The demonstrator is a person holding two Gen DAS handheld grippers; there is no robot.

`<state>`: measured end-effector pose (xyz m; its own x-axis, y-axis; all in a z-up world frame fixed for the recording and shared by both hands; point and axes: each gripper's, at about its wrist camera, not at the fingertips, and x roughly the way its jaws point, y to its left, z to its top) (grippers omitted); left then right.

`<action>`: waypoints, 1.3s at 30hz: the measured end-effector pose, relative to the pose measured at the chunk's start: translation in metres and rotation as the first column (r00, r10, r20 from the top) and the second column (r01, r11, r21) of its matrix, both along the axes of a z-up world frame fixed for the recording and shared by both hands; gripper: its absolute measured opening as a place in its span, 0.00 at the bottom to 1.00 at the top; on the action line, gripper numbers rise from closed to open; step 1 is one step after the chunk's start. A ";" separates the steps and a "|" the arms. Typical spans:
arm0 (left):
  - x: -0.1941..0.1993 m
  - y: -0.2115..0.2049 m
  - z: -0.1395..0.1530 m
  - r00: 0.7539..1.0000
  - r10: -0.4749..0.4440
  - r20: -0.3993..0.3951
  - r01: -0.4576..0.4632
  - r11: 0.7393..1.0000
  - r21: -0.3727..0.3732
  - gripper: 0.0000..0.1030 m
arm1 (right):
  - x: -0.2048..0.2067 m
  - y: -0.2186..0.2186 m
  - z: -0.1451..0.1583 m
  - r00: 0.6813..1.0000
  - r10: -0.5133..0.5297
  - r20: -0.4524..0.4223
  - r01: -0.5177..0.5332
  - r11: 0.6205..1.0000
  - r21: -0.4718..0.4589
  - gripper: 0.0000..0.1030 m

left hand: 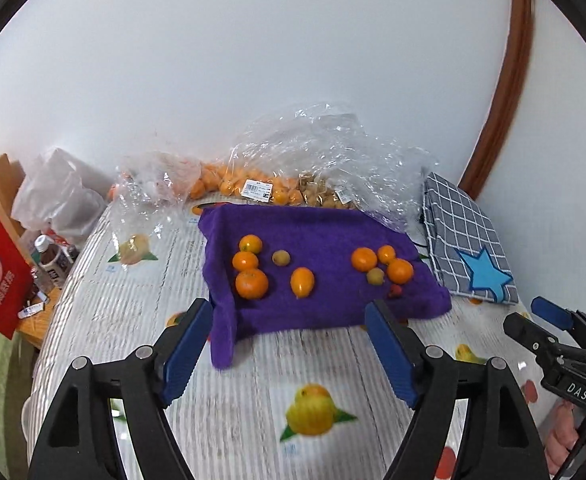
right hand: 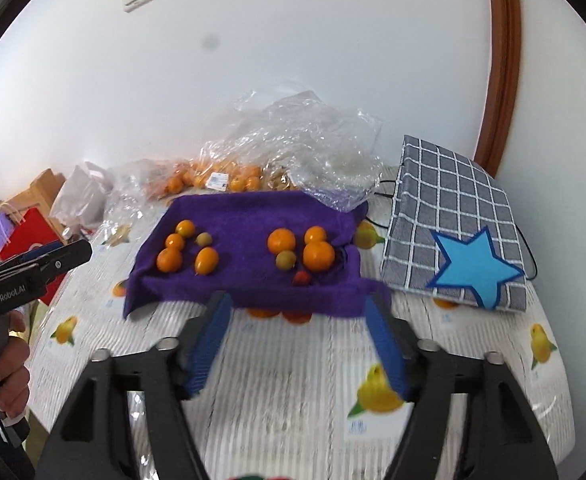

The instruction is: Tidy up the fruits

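Tablecloth [left hand: 253,360]: fruits [left hand: 252,283] beyond L hand-held gripper [left hand: 289,322]

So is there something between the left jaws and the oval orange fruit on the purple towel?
Nothing visible does. The left gripper is open before the purple towel; only towel and bare tablecloth lie before the oval fruit.

You get bright, even, soft light; fisheye bends the edges with dark corners; the near tablecloth [right hand: 293,360] blurs, and the bags [left hand: 325,152] glare.

7 oranges [left hand: 252,284], 2 pale fruits [left hand: 281,257], 1 red fruit [left hand: 395,290].
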<state>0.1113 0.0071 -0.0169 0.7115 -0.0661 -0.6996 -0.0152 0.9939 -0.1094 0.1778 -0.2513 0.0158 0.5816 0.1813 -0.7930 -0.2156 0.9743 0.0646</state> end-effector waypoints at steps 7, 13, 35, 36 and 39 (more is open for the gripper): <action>-0.044 -0.006 0.006 0.999 0.012 0.052 -0.012 1.000 0.004 0.80 | -0.048 0.000 0.013 0.997 0.001 0.078 0.003 0.999 -0.043 0.93; -0.068 -0.014 0.011 0.996 0.017 0.092 -0.021 0.999 0.042 0.85 | -0.072 -0.004 0.019 0.995 -0.017 0.097 0.020 0.999 -0.035 0.95; -0.082 -0.024 0.016 0.994 0.019 0.111 -0.027 0.997 0.079 0.85 | -0.099 -0.020 0.034 0.986 -0.073 0.149 0.077 0.997 -0.019 0.95; -0.082 -0.025 0.015 0.994 0.018 0.111 -0.027 0.996 0.081 0.85 | -0.098 -0.022 0.034 0.986 -0.076 0.147 0.080 0.997 -0.019 0.95; -0.082 -0.026 0.015 0.994 0.016 0.109 -0.024 0.997 0.079 0.85 | -0.100 -0.023 0.034 0.986 -0.080 0.147 0.084 0.996 -0.022 0.95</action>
